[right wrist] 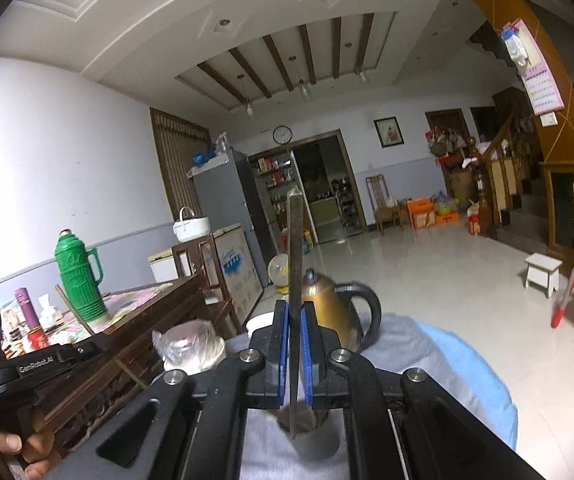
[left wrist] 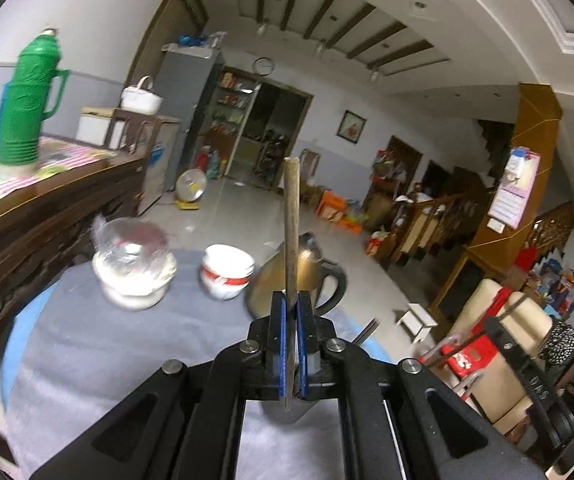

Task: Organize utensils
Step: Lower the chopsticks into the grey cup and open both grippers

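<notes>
Utensil A [left wrist: 290, 236]: slim, brownish, stick-like handle, upright, clamped in left gripper [left wrist: 291, 308] before the brass kettle [left wrist: 265, 284]. Utensil B [right wrist: 295, 280]: flat dark metal strip, clamped in right gripper [right wrist: 295, 316], same kettle behind.

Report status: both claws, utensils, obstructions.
Left claw shut on thin brownish utensil handle, upright. Right claw shut on flat dark metal utensil, upright. Bronze electric kettle on table just ahead.
</notes>
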The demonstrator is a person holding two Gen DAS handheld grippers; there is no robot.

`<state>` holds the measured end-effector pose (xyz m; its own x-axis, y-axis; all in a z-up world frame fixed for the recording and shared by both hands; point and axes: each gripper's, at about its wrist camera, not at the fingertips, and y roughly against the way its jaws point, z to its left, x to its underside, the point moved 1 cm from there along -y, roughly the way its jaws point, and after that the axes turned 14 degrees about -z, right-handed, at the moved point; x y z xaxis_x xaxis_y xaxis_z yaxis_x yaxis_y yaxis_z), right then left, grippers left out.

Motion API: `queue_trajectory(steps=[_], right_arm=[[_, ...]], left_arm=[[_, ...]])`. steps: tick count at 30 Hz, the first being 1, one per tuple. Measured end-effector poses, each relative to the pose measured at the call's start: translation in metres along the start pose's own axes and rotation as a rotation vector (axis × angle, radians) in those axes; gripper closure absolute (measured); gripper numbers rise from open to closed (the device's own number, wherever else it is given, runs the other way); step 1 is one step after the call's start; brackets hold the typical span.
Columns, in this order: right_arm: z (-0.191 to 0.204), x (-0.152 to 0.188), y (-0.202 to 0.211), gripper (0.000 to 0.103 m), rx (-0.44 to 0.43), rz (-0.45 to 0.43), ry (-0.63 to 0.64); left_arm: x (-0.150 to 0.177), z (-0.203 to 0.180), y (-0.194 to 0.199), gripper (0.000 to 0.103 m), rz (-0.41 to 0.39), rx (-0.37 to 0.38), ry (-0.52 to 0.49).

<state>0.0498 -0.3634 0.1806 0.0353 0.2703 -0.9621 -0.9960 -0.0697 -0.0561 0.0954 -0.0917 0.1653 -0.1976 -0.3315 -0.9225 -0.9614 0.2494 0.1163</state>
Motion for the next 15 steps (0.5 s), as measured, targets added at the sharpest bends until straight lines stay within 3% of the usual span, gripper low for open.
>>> queue_trajectory(steps=[7,15], right_arm=[[0.004,0.021,-0.047,0.096,0.006,0.055,0.061],[-0.01,0.057,-0.076,0.096,0.014,0.153,0.078]], left_arm=[[0.008,-0.019,-0.063,0.098,0.03,0.045,-0.016],[0.054,-0.016,-0.128,0.098,0.153,-0.003,-0.04]])
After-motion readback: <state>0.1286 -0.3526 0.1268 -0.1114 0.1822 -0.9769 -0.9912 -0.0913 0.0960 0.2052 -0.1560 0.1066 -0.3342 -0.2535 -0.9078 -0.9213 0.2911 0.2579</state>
